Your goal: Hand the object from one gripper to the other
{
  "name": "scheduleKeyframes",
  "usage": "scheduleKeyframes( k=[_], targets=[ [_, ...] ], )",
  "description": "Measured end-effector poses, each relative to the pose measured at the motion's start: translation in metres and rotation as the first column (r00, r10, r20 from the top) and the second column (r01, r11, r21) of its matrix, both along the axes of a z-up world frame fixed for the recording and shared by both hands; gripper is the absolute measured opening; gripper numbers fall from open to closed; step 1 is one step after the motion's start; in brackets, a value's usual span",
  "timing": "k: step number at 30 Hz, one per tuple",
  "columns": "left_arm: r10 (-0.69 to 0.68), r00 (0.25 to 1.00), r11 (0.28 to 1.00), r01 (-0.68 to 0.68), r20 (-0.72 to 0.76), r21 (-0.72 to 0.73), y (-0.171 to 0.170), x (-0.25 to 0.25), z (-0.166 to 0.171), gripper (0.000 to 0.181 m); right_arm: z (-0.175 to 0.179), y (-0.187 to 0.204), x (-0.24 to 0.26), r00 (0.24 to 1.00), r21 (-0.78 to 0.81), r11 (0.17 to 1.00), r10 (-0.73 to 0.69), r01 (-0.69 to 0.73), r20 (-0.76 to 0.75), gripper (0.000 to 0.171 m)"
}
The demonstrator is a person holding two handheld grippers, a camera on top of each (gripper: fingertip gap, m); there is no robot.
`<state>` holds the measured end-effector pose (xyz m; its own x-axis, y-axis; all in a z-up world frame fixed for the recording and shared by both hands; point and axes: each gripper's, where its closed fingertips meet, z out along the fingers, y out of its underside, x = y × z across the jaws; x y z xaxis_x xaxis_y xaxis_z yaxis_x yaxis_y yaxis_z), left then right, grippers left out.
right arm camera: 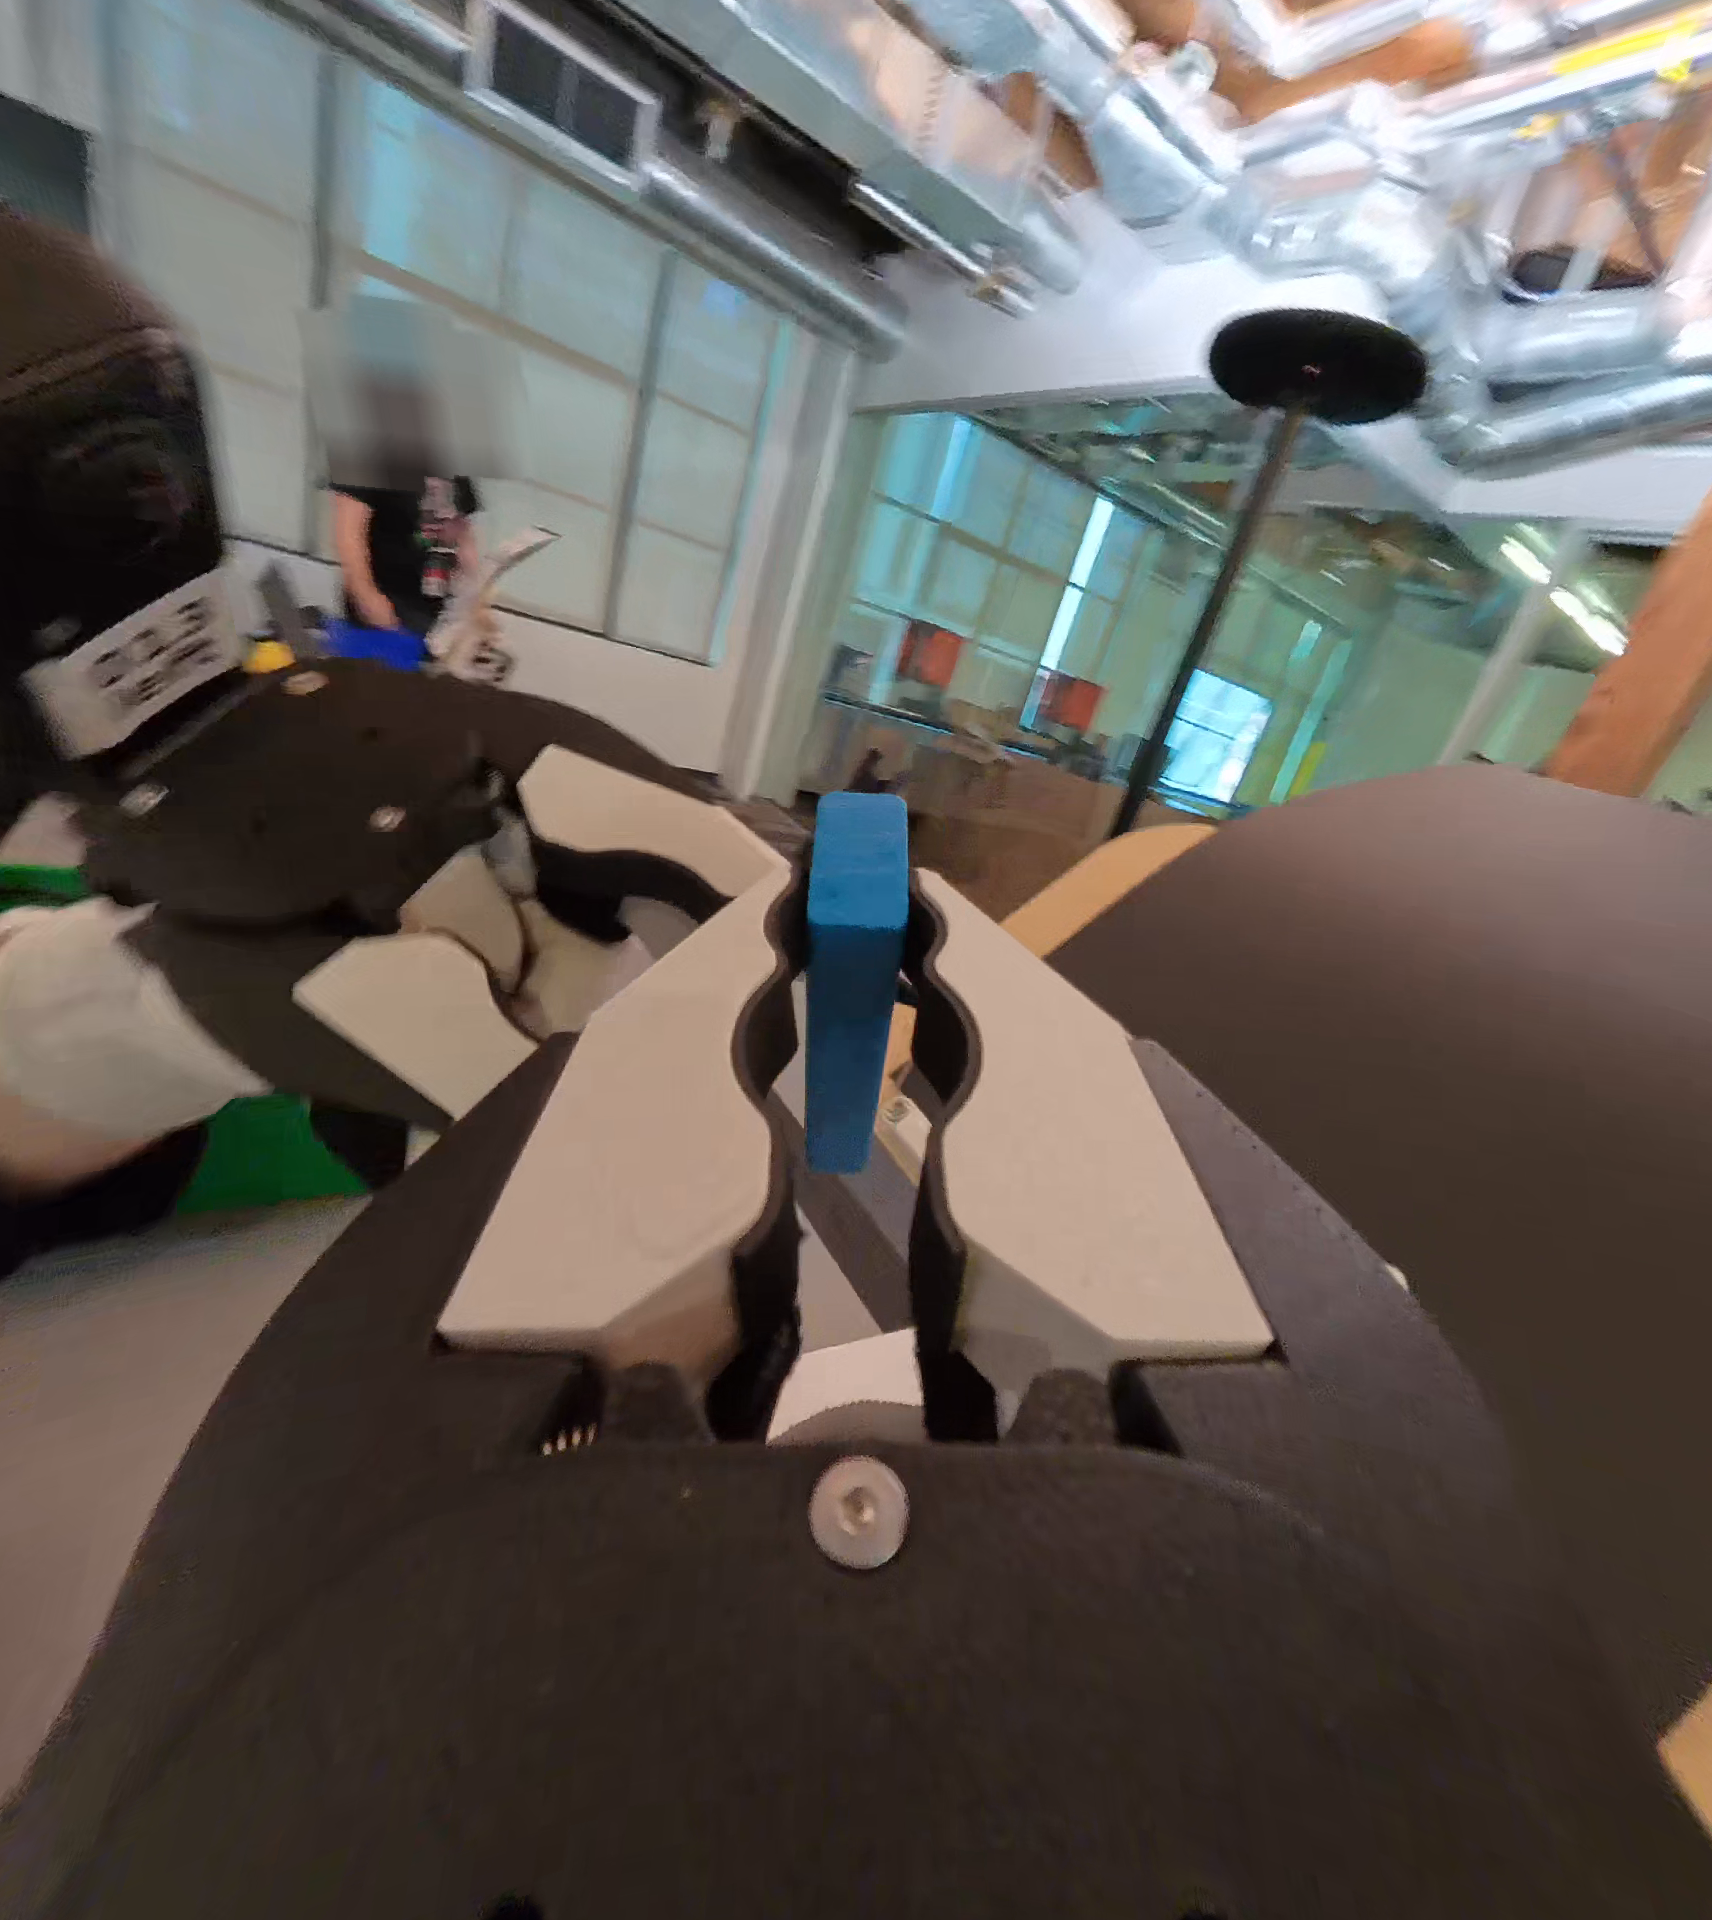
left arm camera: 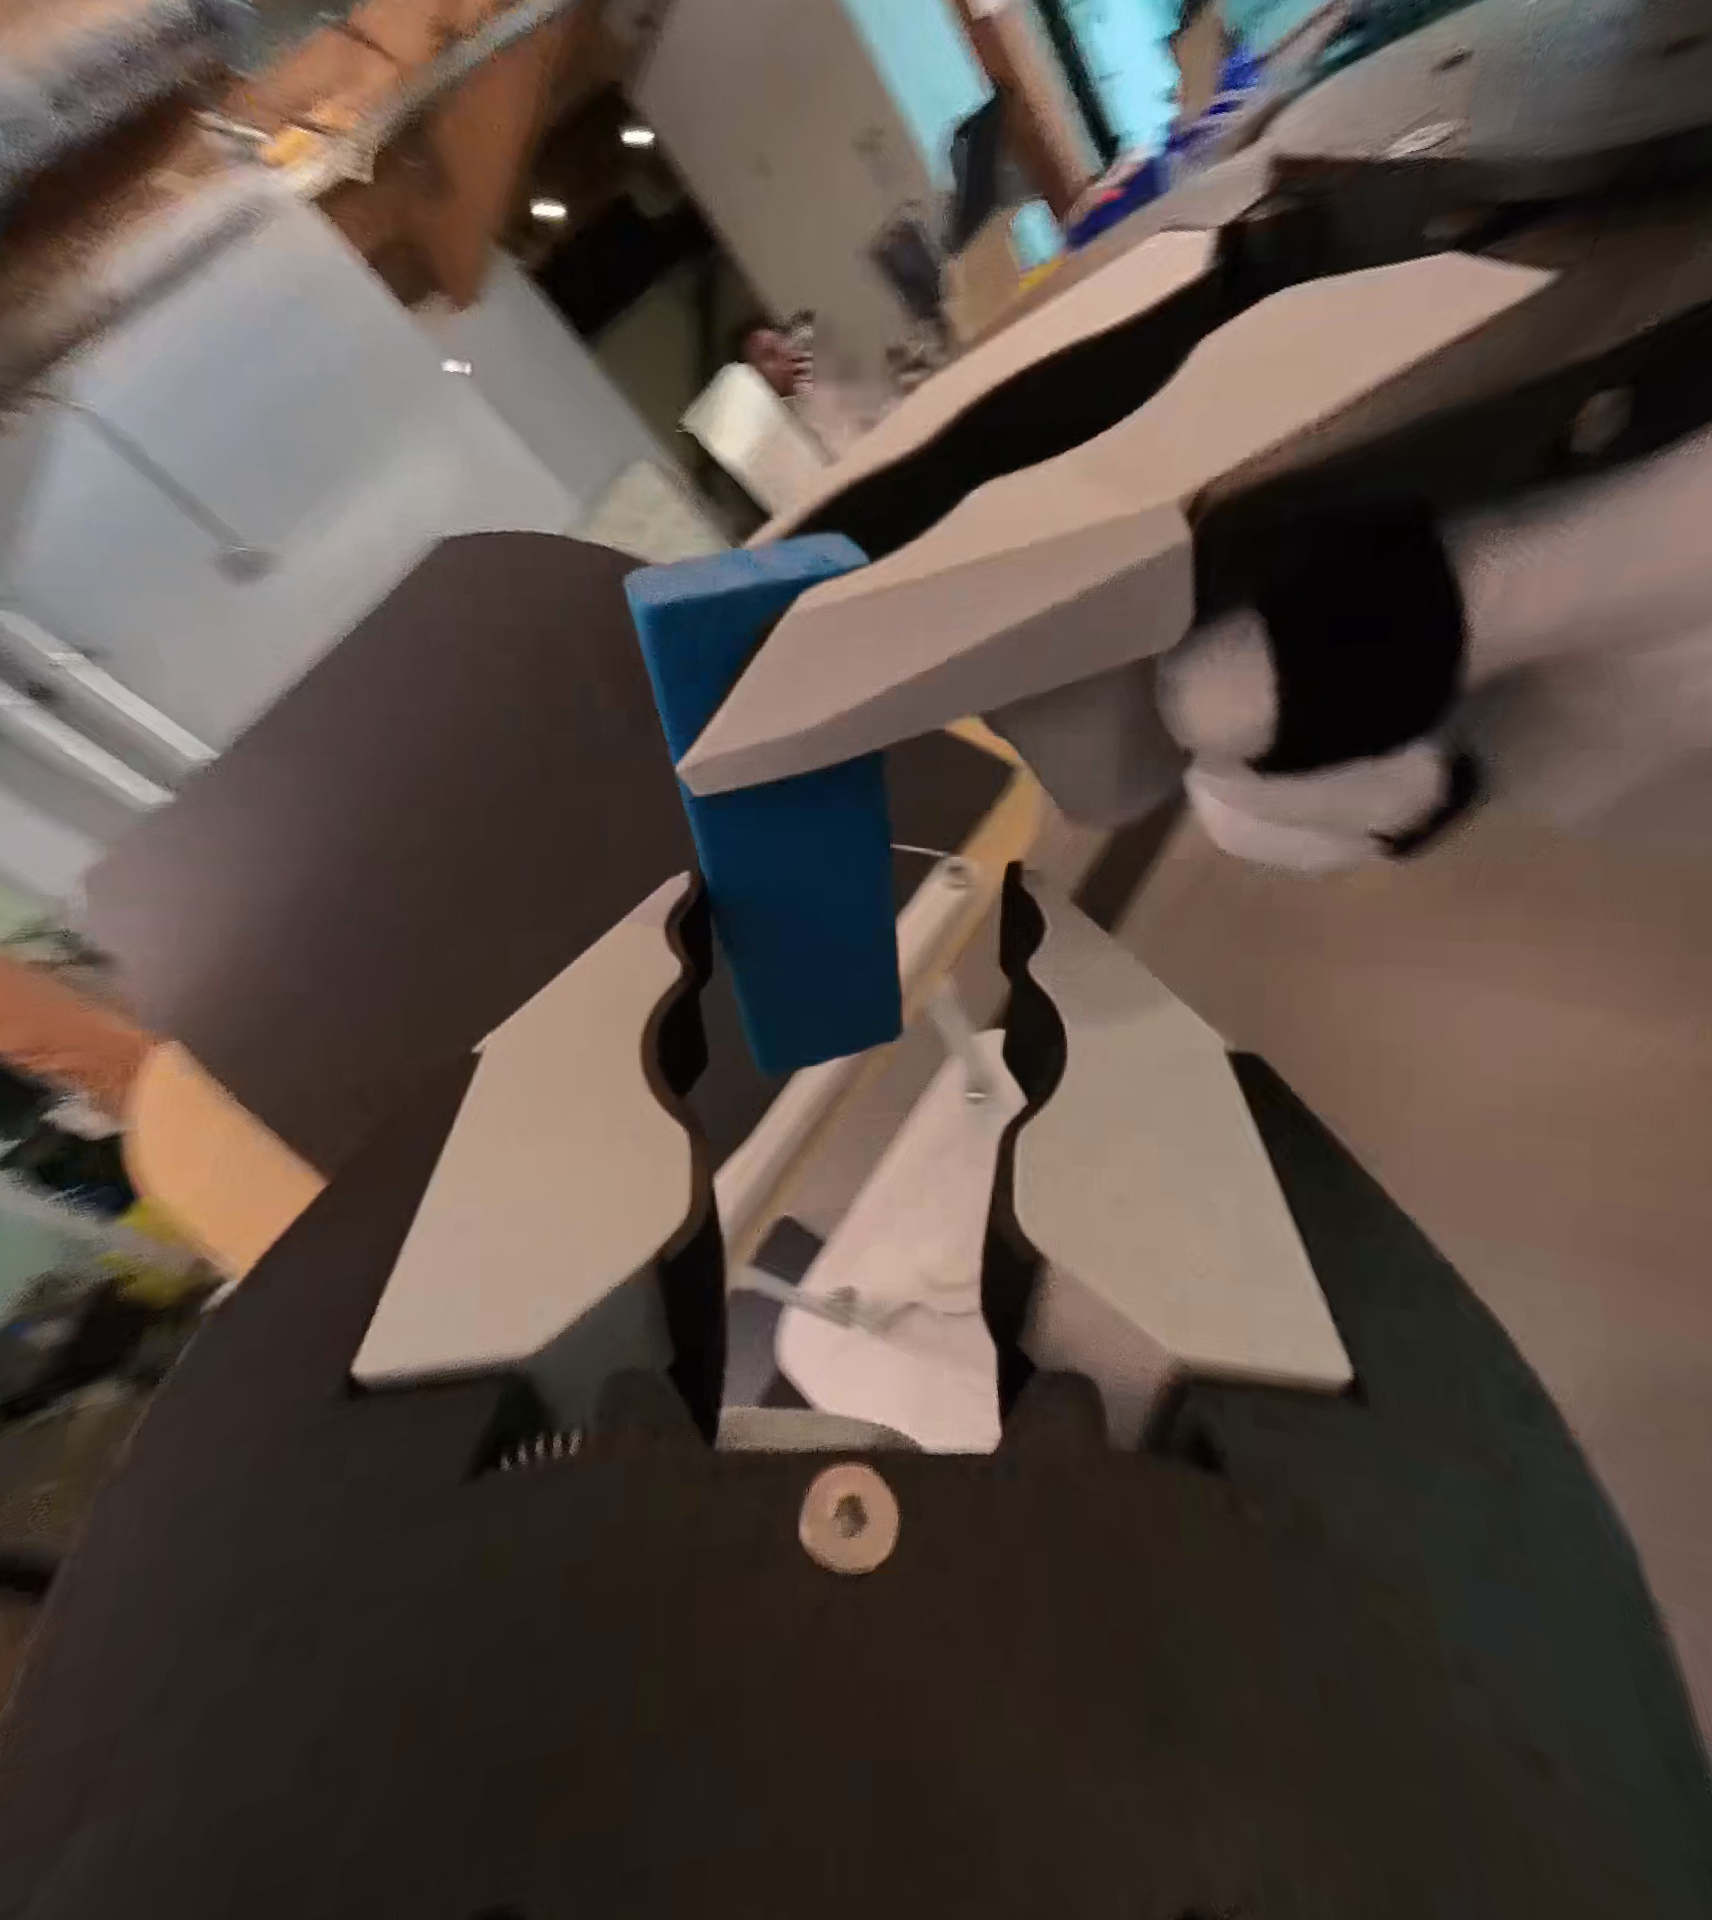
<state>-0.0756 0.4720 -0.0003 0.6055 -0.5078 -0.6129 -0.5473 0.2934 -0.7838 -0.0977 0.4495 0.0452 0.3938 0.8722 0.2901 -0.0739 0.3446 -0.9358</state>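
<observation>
Between the white fingertips of the right gripper (right arm camera: 854, 914), at twelve o'clock in its own view, stands a blue block (right arm camera: 854, 977), upright and clamped on both flat sides. From the left wrist view the same block (left arm camera: 790, 883) hangs at twelve o'clock with the right gripper (left arm camera: 727, 665) reaching in from two o'clock. The left gripper (left arm camera: 847, 894) is spread wide around the block's lower end; its left finger (left arm camera: 561, 1132) seems just to graze it, though blur makes that uncertain. A gloved hand (left arm camera: 1278, 748) holds the right gripper.
</observation>
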Motion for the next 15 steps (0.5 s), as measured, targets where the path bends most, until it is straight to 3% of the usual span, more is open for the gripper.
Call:
scheduleKeyframes(
  k=[5, 8, 11, 15],
  targets=[
    [-0.281, 0.949, 0.933, 0.305, 0.145, -0.19, -0.037, 0.004, 0.003, 0.05, -0.004, -0.028, 0.015, 0.967, 0.0, 0.969, 0.246, -0.246, 0.068, 0.014],
    [-0.41, 0.886, 0.847, 0.457, 0.214, -0.271, -0.059, 0.009, 0.001, 0.046, -0.002, -0.044, 0.027, 0.932, 0.0, 0.934, 0.357, -0.358, 0.069, 0.015],
    [-0.468, 0.851, 0.795, 0.524, 0.24, -0.307, -0.069, 0.017, -0.004, 0.042, -0.004, -0.059, 0.034, 0.89, -0.012, 0.893, 0.449, -0.45, 0.082, 0.015],
    [-0.474, 0.849, 0.782, 0.528, 0.234, -0.332, -0.066, 0.027, -0.015, 0.033, -0.009, -0.063, 0.034, 0.872, -0.022, 0.878, 0.478, -0.479, 0.107, 0.014]
  ],
)
